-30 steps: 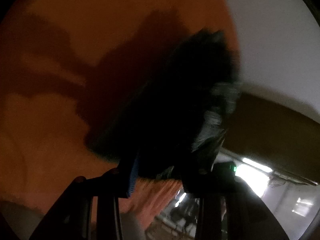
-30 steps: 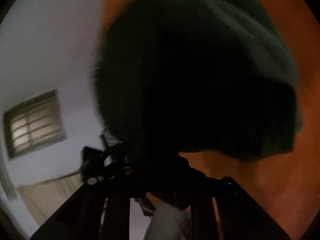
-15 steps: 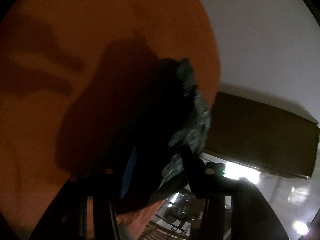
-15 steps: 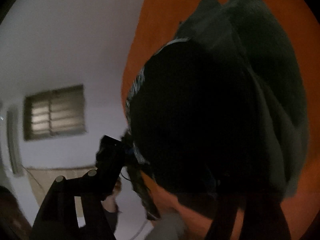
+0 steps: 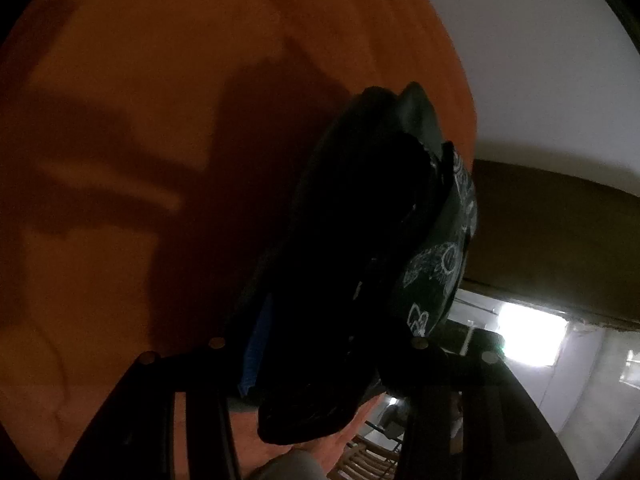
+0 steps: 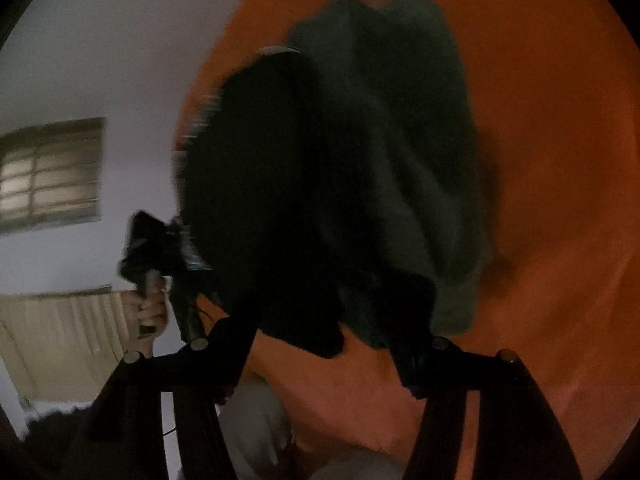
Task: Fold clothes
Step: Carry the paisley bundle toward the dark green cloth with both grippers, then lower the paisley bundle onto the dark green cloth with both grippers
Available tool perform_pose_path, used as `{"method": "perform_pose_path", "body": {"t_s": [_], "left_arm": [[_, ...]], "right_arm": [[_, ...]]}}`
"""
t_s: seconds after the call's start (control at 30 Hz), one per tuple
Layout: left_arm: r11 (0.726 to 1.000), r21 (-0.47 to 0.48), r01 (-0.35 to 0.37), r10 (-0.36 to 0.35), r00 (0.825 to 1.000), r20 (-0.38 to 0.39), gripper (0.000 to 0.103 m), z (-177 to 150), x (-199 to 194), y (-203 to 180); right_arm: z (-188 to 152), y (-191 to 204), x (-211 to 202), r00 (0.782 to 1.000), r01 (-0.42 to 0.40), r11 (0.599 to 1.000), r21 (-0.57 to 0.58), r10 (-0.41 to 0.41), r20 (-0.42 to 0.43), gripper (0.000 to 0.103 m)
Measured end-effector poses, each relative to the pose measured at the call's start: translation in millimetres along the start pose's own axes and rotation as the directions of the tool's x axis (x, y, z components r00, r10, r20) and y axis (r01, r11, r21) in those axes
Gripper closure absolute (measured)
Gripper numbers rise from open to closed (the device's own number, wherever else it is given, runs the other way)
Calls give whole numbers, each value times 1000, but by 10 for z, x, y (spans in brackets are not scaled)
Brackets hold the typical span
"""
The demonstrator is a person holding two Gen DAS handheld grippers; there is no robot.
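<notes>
Left wrist view: the left gripper [image 5: 316,350] clenches the dark garment [image 5: 360,240], bunched above the orange bed [image 5: 200,80]; keep that grip firm.

Right wrist view: the right gripper [image 6: 316,346] jaws are closing around the garment's hem; whether they pinch it, I cannot tell. Seat the cloth deep.

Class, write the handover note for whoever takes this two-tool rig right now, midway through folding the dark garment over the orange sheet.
Left tool: shut on a thick bunch of the dark garment.
Right tool: jaws closing, garment between them, not yet pinched from both sides.
Garment: bunched between the two tools, over the orange sheet; white print shows on one side.
Done: no neat fold visible.
Left: probably secure the right grip, spread the garment on the sheet, fold.
</notes>
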State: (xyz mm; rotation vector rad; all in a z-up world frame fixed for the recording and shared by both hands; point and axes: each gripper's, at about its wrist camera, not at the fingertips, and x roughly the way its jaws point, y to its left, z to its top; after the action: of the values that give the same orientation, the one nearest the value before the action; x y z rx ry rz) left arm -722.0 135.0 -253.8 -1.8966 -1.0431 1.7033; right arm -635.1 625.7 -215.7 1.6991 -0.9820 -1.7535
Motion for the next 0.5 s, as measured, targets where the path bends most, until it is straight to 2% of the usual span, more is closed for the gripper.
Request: {"method": "perform_pose_path", "body": {"t_s": [0.07, 0.1, 0.17, 0.2, 0.23, 0.27, 0.3, 0.33, 0.4, 0.47, 0.5], "left_arm": [[1000, 9, 0, 0, 1000, 14, 55, -45, 14, 23], [1000, 4, -3, 3, 1000, 17, 55, -43, 7, 55], [1000, -20, 11, -10, 1000, 23, 55, -152, -16, 153], [999, -35, 24, -23, 999, 25, 55, -190, -40, 190], [998, -50, 35, -33, 999, 26, 55, -215, -50, 244], [997, -65, 45, -43, 999, 28, 55, -239, -61, 296], [996, -72, 46, -44, 999, 28, 55, -251, -81, 328], [996, -80, 44, -42, 999, 33, 55, -262, -115, 361], [996, -78, 33, -29, 998, 48, 55, -268, -200, 397], [997, -74, 20, -16, 998, 63, 55, -257, -266, 411], [996, -82, 18, -12, 998, 65, 55, -243, -285, 422]], "right_arm": [[-116, 228, 65, 997, -52, 995, -80, 57, 51, 43], [-183, 296, 195, 998, 21, 994, -110, -15, 59, 43], [-318, 429, 454, 985, 165, 972, -168, -153, 82, 43], [-425, 402, 535, 981, 175, 969, -174, -158, 109, 43], [-455, 489, 653, 985, 135, 976, -169, -114, 131, 43], [-558, 398, 718, 986, 67, 987, -143, -44, 158, 51], [-615, 323, 711, 984, 52, 991, -120, -30, 178, 83], [-672, 247, 704, 980, 36, 995, -98, -16, 199, 94], [-797, 208, 701, 963, -31, 998, -45, 42, 267, 95], [-931, 273, 710, 925, -132, 991, 9, 120, 361, 96], [-871, 213, 762, 924, -127, 990, 67, 94, 371, 96]]}}
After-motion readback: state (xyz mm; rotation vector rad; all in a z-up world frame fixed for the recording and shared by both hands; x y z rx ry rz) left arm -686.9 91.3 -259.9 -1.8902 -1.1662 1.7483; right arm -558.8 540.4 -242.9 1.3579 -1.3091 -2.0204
